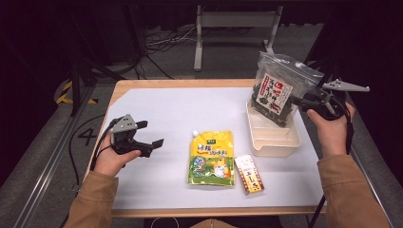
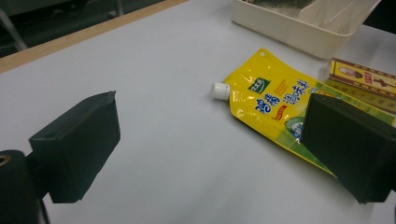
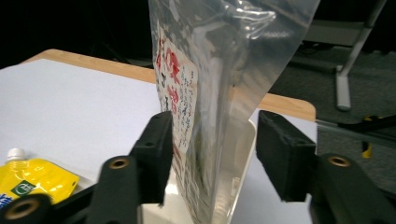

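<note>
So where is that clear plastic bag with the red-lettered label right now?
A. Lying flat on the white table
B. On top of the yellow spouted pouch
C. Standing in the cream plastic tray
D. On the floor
C: the clear plastic bag with the red-lettered label stands upright with its bottom in the cream plastic tray, between the open jaws of the right gripper.

The person wore tan sleeves [image 1: 347, 190]. Each black gripper [image 1: 138, 140] carried a grey three-cornered plate [image 1: 124, 123], brass-coloured screws [image 3: 118, 163] and a black cable [image 1: 100, 142].
</note>
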`<act>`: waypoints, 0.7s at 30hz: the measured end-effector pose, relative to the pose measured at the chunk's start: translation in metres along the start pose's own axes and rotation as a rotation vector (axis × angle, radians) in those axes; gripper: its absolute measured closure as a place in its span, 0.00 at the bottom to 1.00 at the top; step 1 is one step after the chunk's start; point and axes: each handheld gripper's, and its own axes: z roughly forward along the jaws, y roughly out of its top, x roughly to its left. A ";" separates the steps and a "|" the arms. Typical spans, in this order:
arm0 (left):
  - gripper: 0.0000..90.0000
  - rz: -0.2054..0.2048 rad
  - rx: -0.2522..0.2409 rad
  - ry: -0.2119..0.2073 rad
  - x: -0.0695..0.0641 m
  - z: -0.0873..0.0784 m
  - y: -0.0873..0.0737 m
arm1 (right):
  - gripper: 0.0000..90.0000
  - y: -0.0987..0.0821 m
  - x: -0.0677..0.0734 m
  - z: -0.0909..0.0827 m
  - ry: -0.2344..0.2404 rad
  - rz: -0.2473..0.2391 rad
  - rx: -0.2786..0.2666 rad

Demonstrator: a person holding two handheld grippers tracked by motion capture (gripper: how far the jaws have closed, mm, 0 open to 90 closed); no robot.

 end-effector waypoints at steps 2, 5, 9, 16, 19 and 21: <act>0.04 -0.009 0.002 -0.008 -0.001 0.002 0.001 | 0.44 -0.001 0.003 -0.004 -0.010 0.002 -0.003; 0.04 0.000 0.005 -0.009 -0.003 0.003 0.002 | 0.43 -0.002 0.004 -0.009 -0.019 0.010 -0.008; 0.03 -0.006 -0.004 -0.019 -0.005 0.004 0.003 | 0.42 -0.005 0.005 -0.017 -0.002 0.002 -0.012; 0.03 -0.012 0.005 -0.022 -0.006 0.008 0.007 | 0.43 -0.010 0.011 -0.030 0.007 -0.026 -0.021; 0.05 -0.012 0.017 -0.019 -0.008 0.012 0.007 | 0.43 -0.012 0.019 -0.034 0.016 -0.047 -0.026; 0.08 -0.015 0.012 -0.019 -0.009 0.014 0.008 | 0.44 -0.012 0.024 -0.036 0.035 -0.060 -0.029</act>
